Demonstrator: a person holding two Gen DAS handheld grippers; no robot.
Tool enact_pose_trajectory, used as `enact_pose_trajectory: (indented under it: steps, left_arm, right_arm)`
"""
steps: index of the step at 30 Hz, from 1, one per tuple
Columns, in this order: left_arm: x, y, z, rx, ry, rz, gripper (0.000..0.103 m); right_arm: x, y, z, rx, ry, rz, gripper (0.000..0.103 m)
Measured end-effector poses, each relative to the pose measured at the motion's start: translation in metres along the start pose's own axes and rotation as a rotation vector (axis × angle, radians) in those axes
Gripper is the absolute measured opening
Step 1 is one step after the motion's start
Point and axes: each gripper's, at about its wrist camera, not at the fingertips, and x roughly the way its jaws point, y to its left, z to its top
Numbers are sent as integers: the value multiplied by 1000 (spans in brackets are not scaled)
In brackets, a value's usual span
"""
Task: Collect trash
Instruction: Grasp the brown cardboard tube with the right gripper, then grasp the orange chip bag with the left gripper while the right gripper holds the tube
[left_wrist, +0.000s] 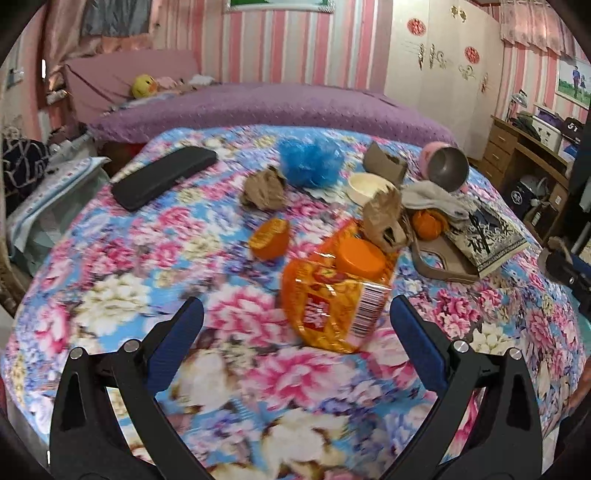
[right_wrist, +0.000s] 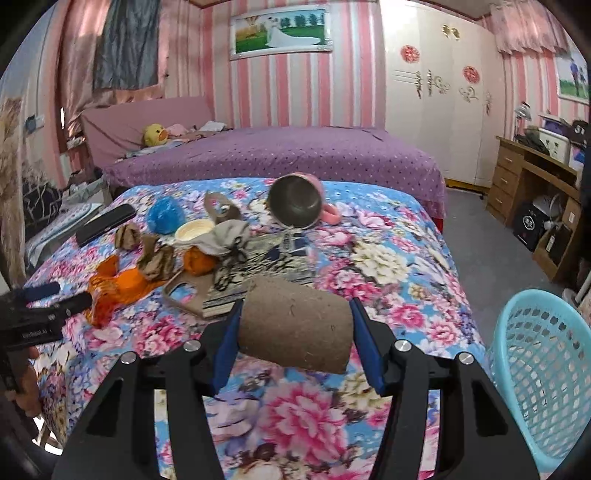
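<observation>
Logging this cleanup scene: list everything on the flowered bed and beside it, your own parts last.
snack wrapper: 1, orange, near edge of floral bedspread
orange peel piece: 1, orange, left of wrapper
crumpled paper: 1, brown, mid-bed
mesh ball: 1, blue, far side
black case: 1, far left
bowl: 1, cream, centre
cup: 1, pink with metal inside, tipped over
basket: 1, light blue, right of bed
cardboard piece: 1, brown, in right claw
left claw: open, before wrapper
right claw: shut on cardboard
</observation>
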Motion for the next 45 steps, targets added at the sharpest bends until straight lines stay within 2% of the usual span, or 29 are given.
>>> enact_pose_trajectory:
  steps: [4,7,9,13,18,24,31,36,45]
  left_arm:
    - [11,-9,1,19,28,2,94]
    - [16,-14,-1,34,53,-15,74]
    - [21,-17,-3,51,85,-20,52]
    - [21,-21,-5,61,80,-22,40]
    - [17,-21,-4,71,69,2,19]
    - [-7,-5,3,18,-18,21,14]
    - [-48,0,17,-42,-153,22,13]
    - [-77,-13,35,-5,-235,17,13]
    - [-98,-66,61,40,-276,-77,13]
  right_arm:
    - [1,-11,-1,39,2,3,56]
    - [2,-16,-4,58,7,5,56]
    - [1,-18,-4,62,6,5,56]
    - [-3,-19,-3,57,-9,-2,56]
    - [-6,-22,-3,63,-18,-7,56]
    - [-10,-28,-1,75,-29,-13,56]
    - [-12,-33,4,84,-49,-21,56]
    - [-11,-45,11,110,-70,-27,56]
    - [-18,-80,16,146,-83,-80,56]
